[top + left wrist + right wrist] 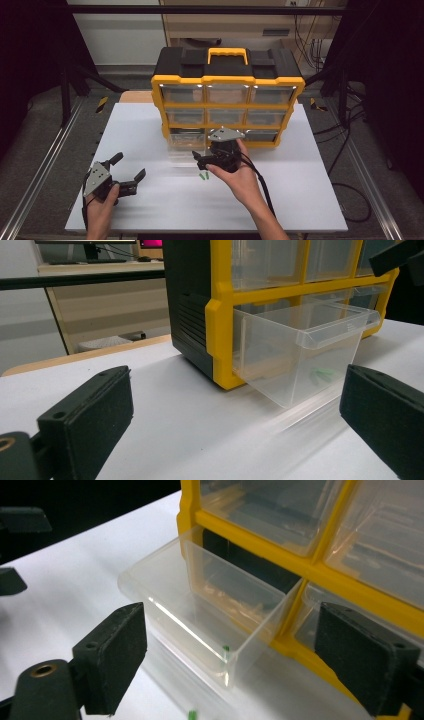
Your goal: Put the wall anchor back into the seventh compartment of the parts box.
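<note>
High view: green pieces [203,177] on table [150,210], beside right gripper [207,156].
Left gripper view: drawer [300,352] pulled out.
Left gripper [131,172]: spread wide, empty.
Right gripper: spread wide, empty.

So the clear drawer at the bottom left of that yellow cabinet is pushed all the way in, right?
No. The clear drawer at the bottom left of the yellow cabinet is pulled out over the table, as the left gripper view shows.

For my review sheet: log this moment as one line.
drawer: bottom-left, pulled out | green pieces: on table | right gripper: open, at drawer | left gripper: open, idle
</note>
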